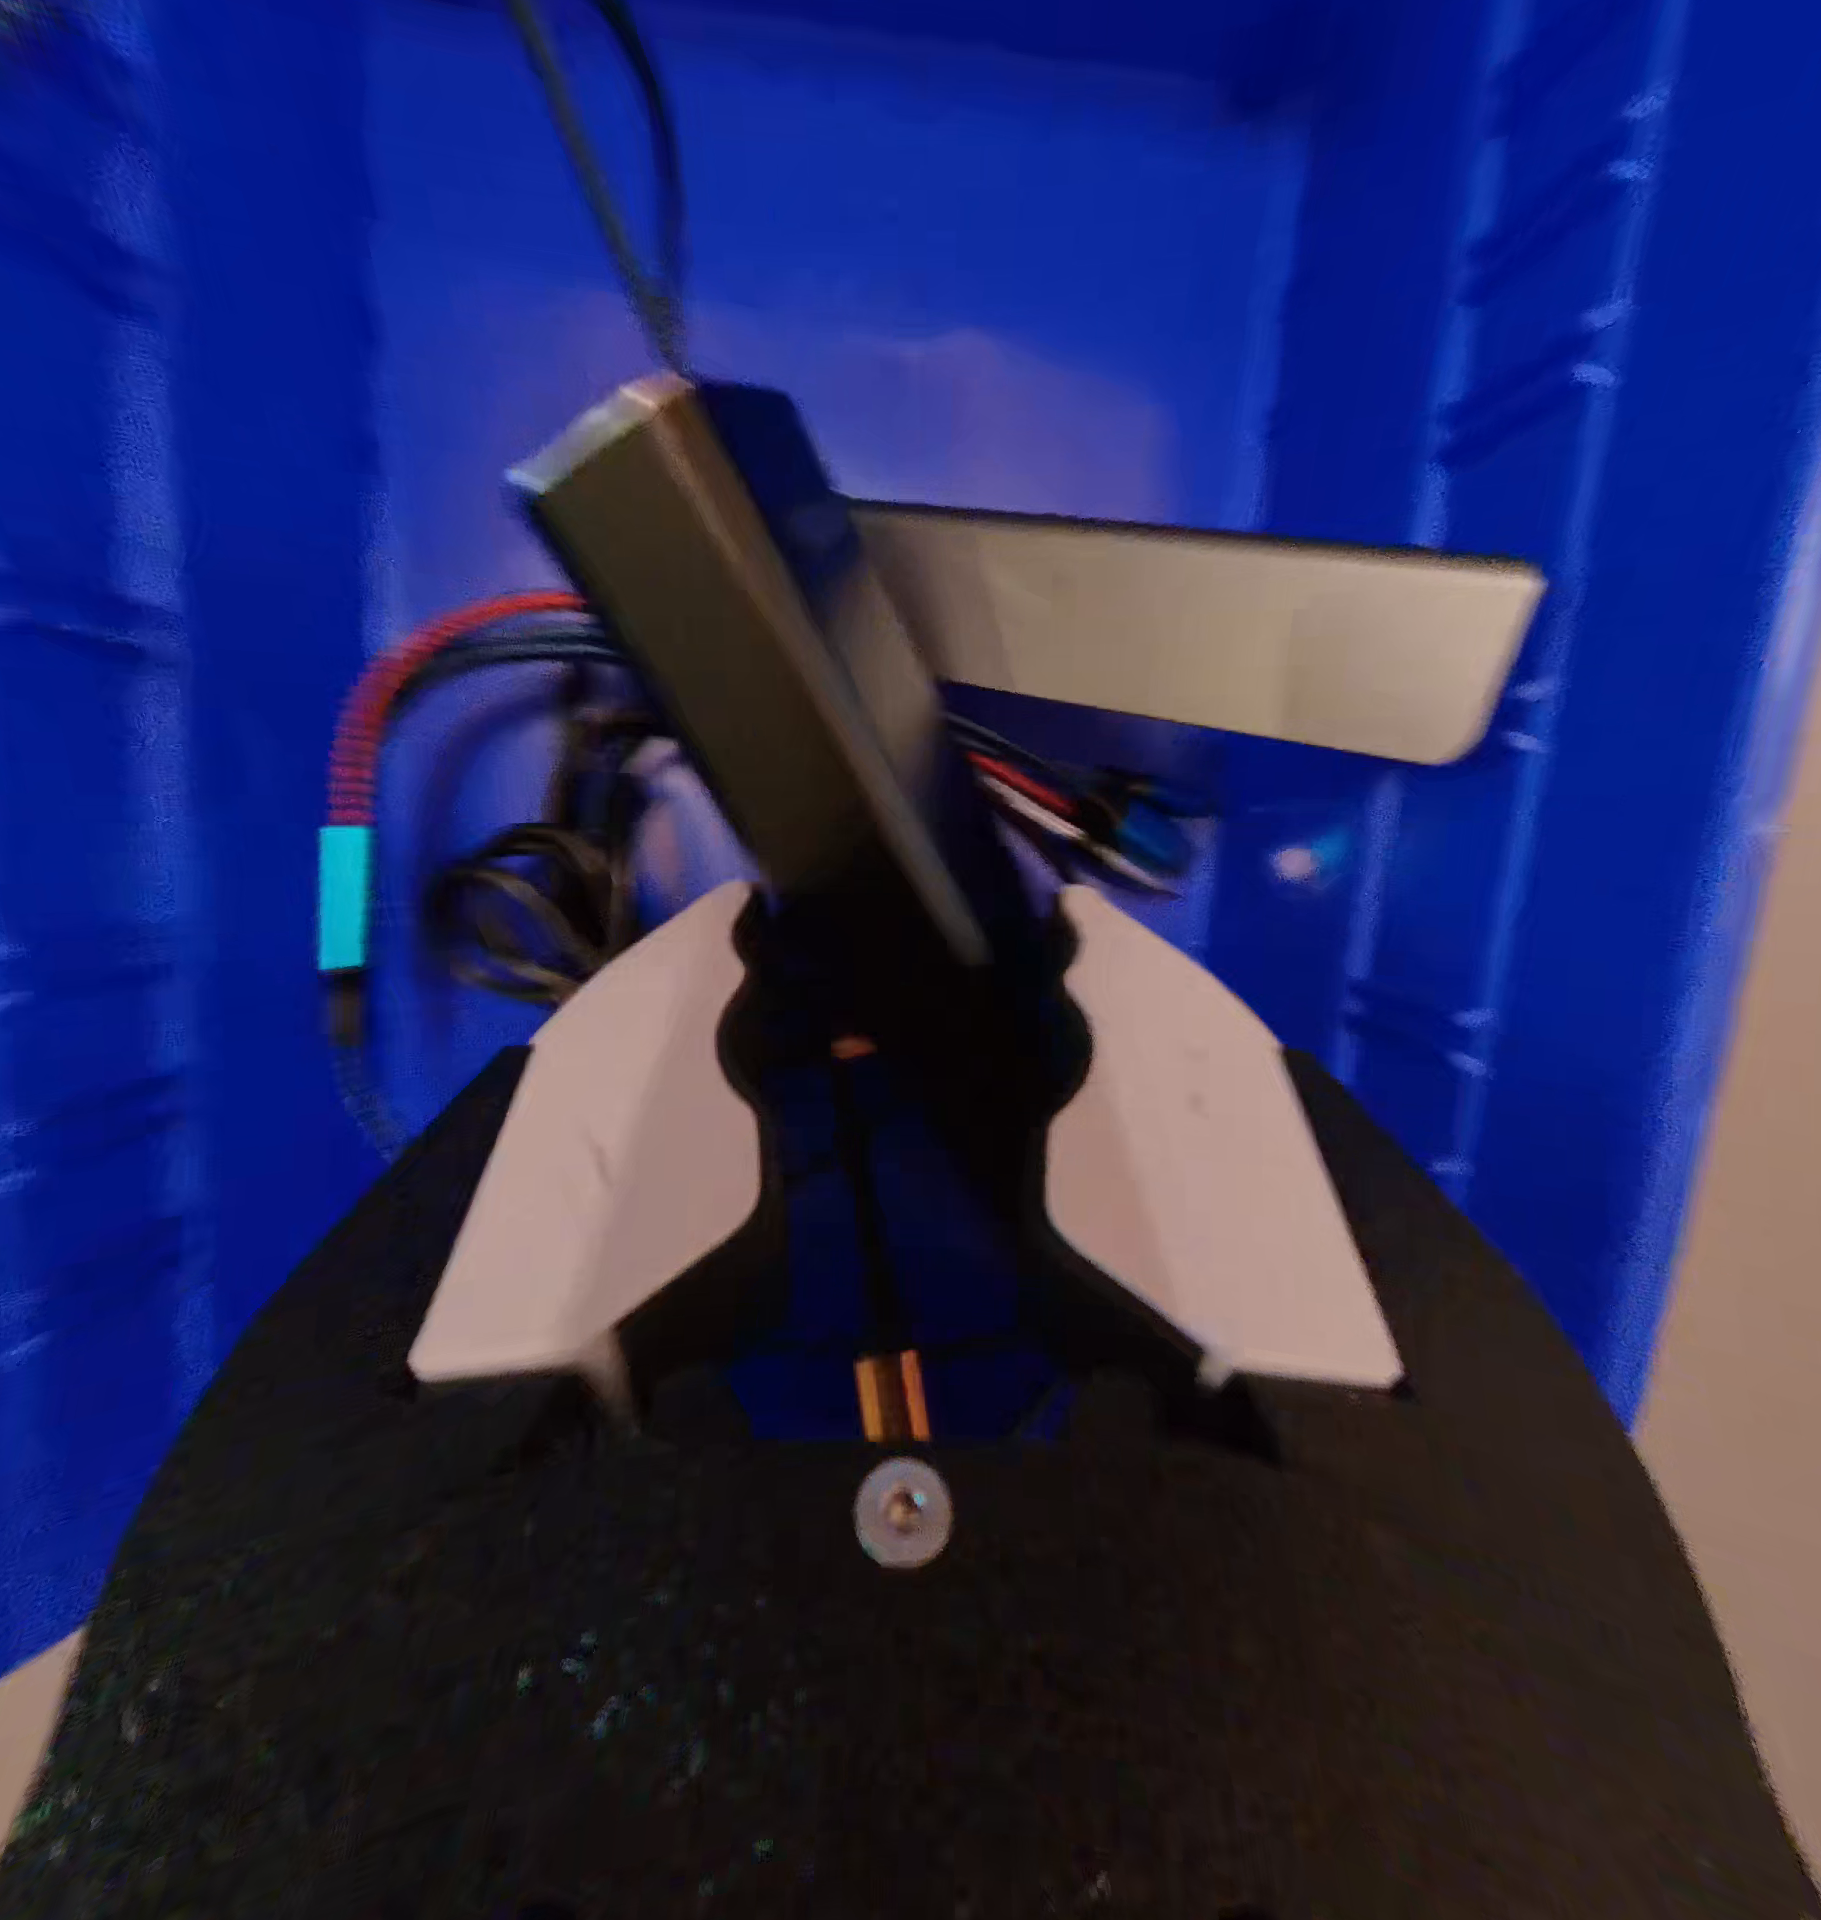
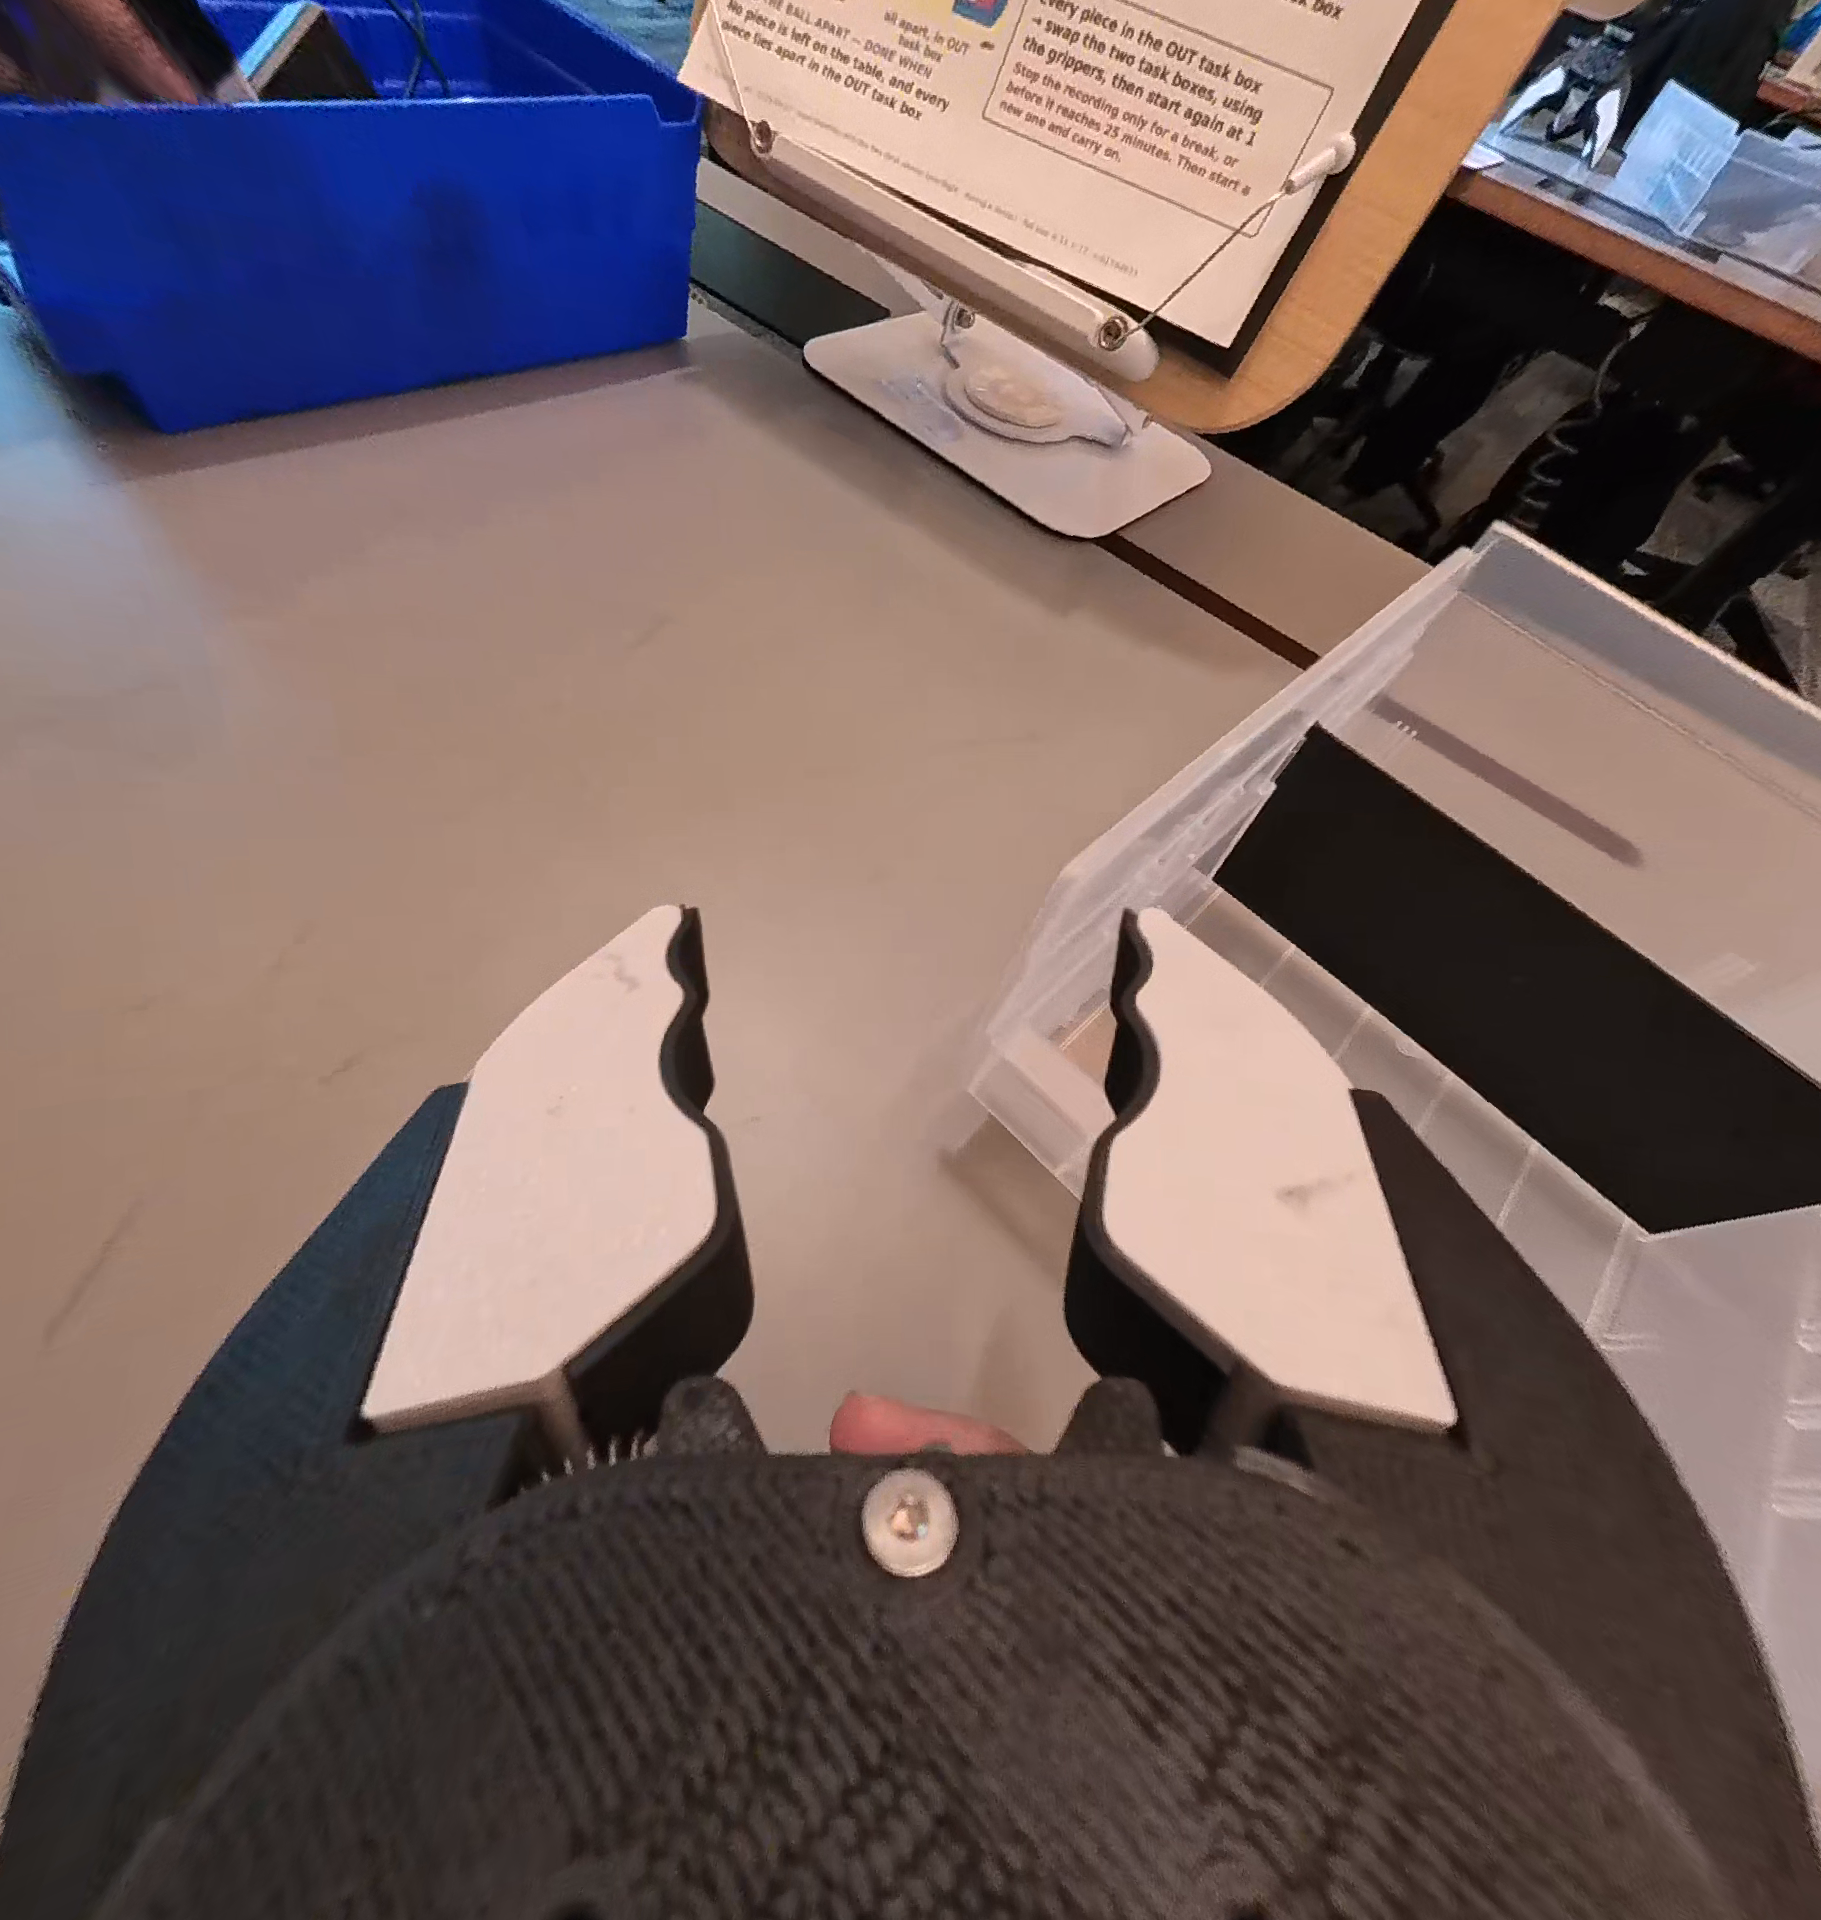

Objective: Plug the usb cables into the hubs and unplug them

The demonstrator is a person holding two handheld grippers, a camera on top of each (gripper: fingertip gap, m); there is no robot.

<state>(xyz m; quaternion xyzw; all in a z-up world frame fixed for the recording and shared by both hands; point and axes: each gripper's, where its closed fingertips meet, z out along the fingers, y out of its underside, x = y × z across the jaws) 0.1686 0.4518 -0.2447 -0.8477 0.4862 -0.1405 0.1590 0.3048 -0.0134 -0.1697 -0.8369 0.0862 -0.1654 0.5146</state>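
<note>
In the left wrist view my left gripper (image 1: 906,914) is shut on the lower end of a dark grey USB hub (image 1: 719,665) and holds it tilted up inside the blue bin (image 1: 1508,416). A thin black cable (image 1: 615,187) runs up from the hub's top end. A second, silver hub (image 1: 1197,634) lies across behind it. A red braided cable with a teal plug (image 1: 345,894) and a tangle of black cables (image 1: 532,904) lie on the bin floor. In the right wrist view my right gripper (image 2: 906,935) is open and empty above the grey table (image 2: 470,727).
The blue bin (image 2: 334,239) stands at the table's far left in the right wrist view. A clear plastic box (image 2: 1457,935) sits just right of my right gripper. A stand holding a printed sheet (image 2: 1041,187) is at the back. The table edge runs behind it. My hands' fingertips stand some 50 cm from each other.
</note>
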